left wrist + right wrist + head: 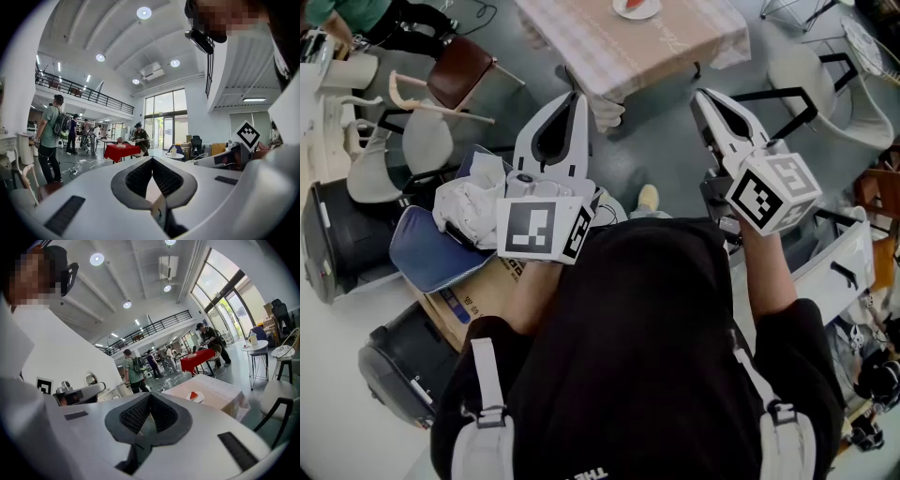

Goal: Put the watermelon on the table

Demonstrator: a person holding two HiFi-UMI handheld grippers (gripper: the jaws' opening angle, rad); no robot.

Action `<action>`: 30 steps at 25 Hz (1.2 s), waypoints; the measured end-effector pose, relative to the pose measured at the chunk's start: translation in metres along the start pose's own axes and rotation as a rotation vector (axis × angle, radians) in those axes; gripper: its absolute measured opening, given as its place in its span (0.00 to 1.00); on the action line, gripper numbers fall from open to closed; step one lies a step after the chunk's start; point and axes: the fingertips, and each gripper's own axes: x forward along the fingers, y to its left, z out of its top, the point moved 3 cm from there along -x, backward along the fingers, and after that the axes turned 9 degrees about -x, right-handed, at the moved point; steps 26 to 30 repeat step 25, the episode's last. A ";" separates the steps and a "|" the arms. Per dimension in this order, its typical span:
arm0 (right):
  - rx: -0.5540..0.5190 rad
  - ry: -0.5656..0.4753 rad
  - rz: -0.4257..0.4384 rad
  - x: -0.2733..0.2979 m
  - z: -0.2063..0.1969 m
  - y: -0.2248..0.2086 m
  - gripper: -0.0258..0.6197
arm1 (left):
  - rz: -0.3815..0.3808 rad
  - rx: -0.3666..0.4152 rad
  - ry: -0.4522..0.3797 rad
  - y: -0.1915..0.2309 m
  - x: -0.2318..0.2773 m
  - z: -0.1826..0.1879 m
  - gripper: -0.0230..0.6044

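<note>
The left gripper [152,159] has its jaws pressed together with nothing between them, and so does the right gripper [150,394]. Well ahead of the right gripper's tips and a little to their right, a white plate [200,399] sits on the cloth-covered table [220,401] and holds the red watermelon [192,395] slice. Below and to the left of the left gripper, a blue cushion [431,253] and a white cloth [469,206] cover a cardboard box [473,302]; I cannot tell what is inside it.

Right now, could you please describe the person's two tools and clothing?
The left tool and right tool are white, tapered shells with dark ribbed pads, each carrying a white cube with black square markers. The person wears a black top and pale grey shoulder straps.
</note>
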 end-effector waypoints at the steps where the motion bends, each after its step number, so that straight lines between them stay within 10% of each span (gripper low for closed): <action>1: -0.004 0.001 -0.004 0.001 0.000 0.001 0.06 | -0.002 -0.001 -0.003 0.001 0.000 0.001 0.05; 30: -0.024 0.019 0.002 0.008 0.001 0.010 0.06 | -0.009 -0.010 -0.020 0.009 -0.003 0.003 0.05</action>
